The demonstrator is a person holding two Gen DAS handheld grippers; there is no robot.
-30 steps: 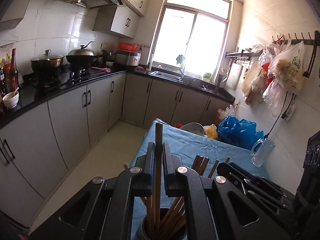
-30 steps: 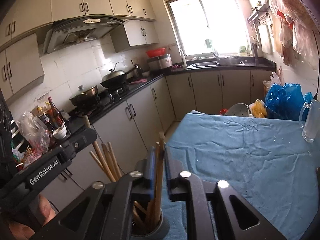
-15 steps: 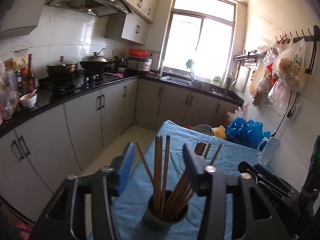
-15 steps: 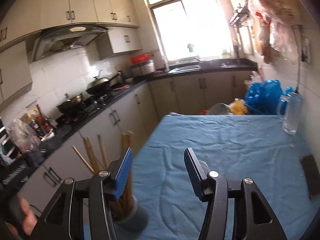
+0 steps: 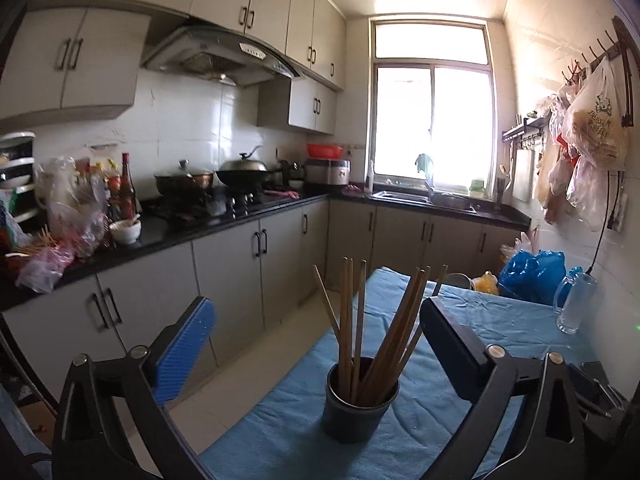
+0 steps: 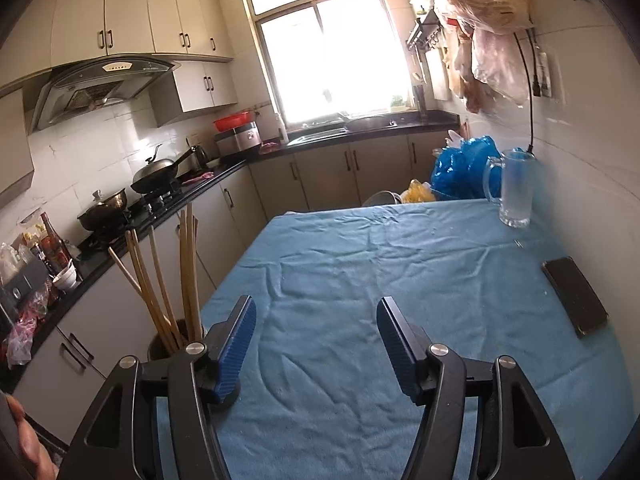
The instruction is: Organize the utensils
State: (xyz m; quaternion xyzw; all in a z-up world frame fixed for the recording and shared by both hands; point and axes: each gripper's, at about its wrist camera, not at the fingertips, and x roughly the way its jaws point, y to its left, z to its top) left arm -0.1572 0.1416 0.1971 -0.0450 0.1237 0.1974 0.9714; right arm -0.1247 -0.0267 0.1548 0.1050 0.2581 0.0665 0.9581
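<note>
A dark round cup full of several wooden chopsticks stands near the front left corner of the blue-clothed table. My left gripper is wide apart, its jaws still opening, with the cup ahead in the gap and its pads clear of everything. In the right wrist view the cup and chopsticks sit left of my right gripper, whose jaws are opening over bare cloth with nothing between them.
A glass mug and a black phone lie on the table's right side by the wall. Blue bags sit beyond the far edge. Kitchen counter with pots runs along the left. A hand shows bottom left.
Both grippers let go of the chopsticks they pinched and drew back from the cup, jaws widening. The chopsticks now stand loose in the cup.
</note>
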